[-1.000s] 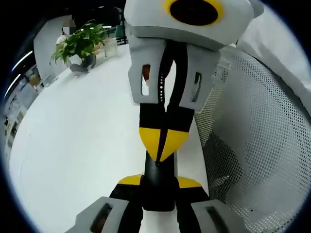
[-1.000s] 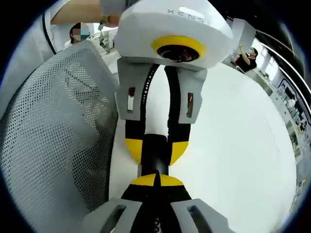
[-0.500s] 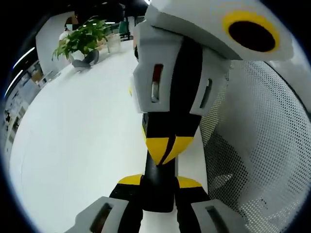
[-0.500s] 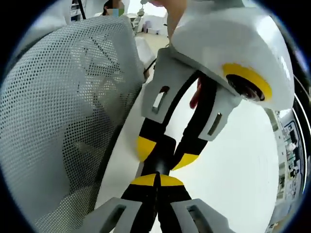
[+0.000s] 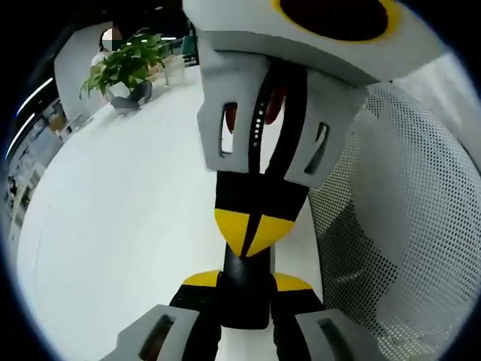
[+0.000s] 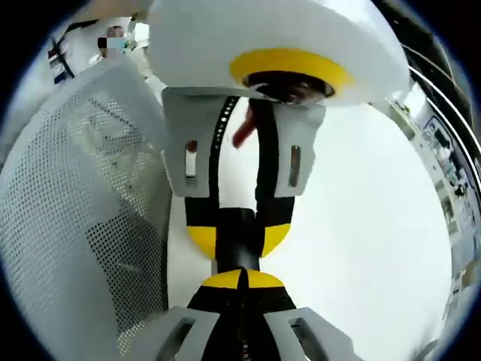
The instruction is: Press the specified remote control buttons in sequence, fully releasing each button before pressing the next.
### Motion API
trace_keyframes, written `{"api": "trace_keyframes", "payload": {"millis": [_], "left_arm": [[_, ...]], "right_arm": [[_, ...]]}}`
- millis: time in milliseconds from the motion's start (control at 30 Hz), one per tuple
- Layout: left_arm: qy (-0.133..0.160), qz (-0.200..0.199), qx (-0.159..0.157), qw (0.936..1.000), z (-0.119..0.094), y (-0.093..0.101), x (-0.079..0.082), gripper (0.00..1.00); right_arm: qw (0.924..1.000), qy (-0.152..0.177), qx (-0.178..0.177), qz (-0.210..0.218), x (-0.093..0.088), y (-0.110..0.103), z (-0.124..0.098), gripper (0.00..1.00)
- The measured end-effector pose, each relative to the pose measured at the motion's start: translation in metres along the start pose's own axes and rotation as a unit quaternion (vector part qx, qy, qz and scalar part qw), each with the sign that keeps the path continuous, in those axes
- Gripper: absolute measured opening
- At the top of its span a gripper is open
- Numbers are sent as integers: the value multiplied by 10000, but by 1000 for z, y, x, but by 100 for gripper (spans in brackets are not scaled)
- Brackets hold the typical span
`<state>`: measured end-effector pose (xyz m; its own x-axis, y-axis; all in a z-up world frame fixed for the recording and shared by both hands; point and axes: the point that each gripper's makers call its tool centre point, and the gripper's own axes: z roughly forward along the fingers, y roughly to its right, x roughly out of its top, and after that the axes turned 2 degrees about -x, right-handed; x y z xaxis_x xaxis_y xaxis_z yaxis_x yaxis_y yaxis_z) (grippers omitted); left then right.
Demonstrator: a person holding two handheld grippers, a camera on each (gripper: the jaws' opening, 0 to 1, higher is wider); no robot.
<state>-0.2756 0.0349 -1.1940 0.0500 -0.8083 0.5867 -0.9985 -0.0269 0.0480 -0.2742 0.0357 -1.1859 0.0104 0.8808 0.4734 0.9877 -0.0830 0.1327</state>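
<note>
Nearest in the left gripper view, the left gripper [image 5: 244, 289] clamps its yellow-tipped jaws around the near end of a slim black remote control [image 5: 246, 286], which points away over the white table [image 5: 113, 226]; just beyond, the right gripper [image 5: 252, 229] meets it head-on, jaws pressed together, yellow tips down on the remote's top face; in the right gripper view the same gripper [image 6: 242, 280] is clenched with its tips touching the remote [image 6: 239, 244]; to press well, I judge, the holder should stay steady while the tips bear down squarely on one button, then lift fully clear; beside the table stands a white mesh chair [image 5: 391, 226]; farthest, a potted plant [image 5: 124, 68].
</note>
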Motion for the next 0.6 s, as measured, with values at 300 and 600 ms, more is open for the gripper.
{"api": "trace_keyframes", "payload": {"millis": [300, 600], "left_arm": [[331, -121, 63, 9994, -1, -1, 0, 22], [277, -121, 92, 9995, -2, 0, 1, 23]], "right_arm": [[9972, 40, -630, 409, 2, 0, 0, 0], [9964, 456, -407, 595, 1, 1, -3, 0]]}}
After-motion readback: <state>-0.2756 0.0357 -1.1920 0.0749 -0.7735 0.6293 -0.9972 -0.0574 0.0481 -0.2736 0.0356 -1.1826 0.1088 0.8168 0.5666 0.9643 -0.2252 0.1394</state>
